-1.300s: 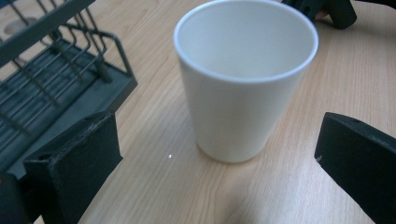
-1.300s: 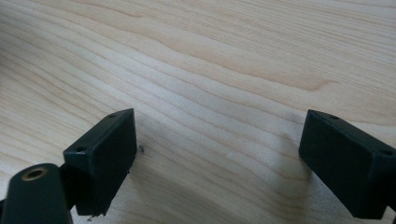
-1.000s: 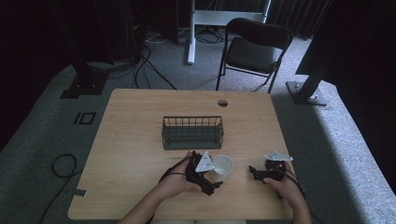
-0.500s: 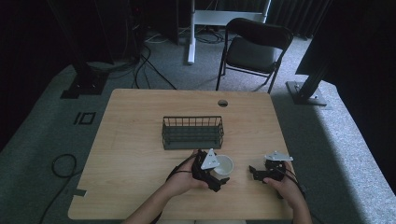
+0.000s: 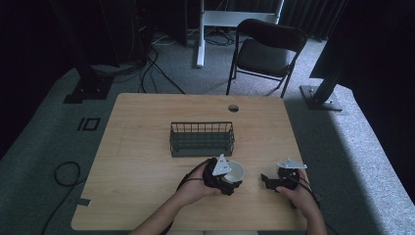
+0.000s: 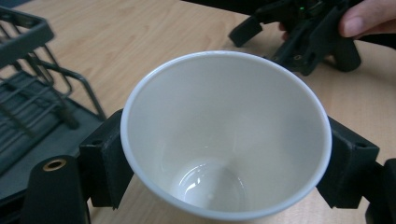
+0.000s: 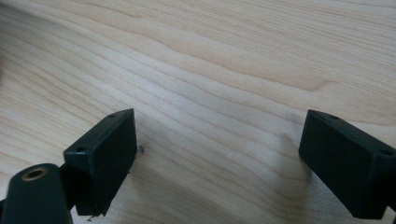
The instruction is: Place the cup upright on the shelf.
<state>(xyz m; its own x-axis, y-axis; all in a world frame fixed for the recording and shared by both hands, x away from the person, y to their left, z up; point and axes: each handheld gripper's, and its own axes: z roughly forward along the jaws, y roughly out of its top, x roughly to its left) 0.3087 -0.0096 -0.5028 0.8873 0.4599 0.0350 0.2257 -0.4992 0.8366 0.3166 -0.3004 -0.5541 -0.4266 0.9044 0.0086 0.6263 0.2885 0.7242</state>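
A white paper cup [image 6: 224,135] stands upright on the wooden table [image 5: 147,161], just in front of the wire basket [image 5: 201,139]. My left gripper [image 6: 224,163] has just been closing and now sits shut on the cup, one black pad against each side of it. In the high view the cup [image 5: 236,170] shows past the left gripper [image 5: 226,177] near the table's front edge. My right gripper [image 5: 268,180] rests low over the table to the right, jaws wide apart, and in its own view the right gripper [image 7: 217,158] has bare wood between the pads.
The dark wire basket [image 6: 32,93] lies close on the left of the cup. A round cable hole [image 5: 233,107] sits near the table's far edge. A black folding chair [image 5: 266,54] stands beyond the table, and cables lie on the floor.
The left gripper has shifted right onto the cup and its jaws now hug it. The right gripper has not moved.
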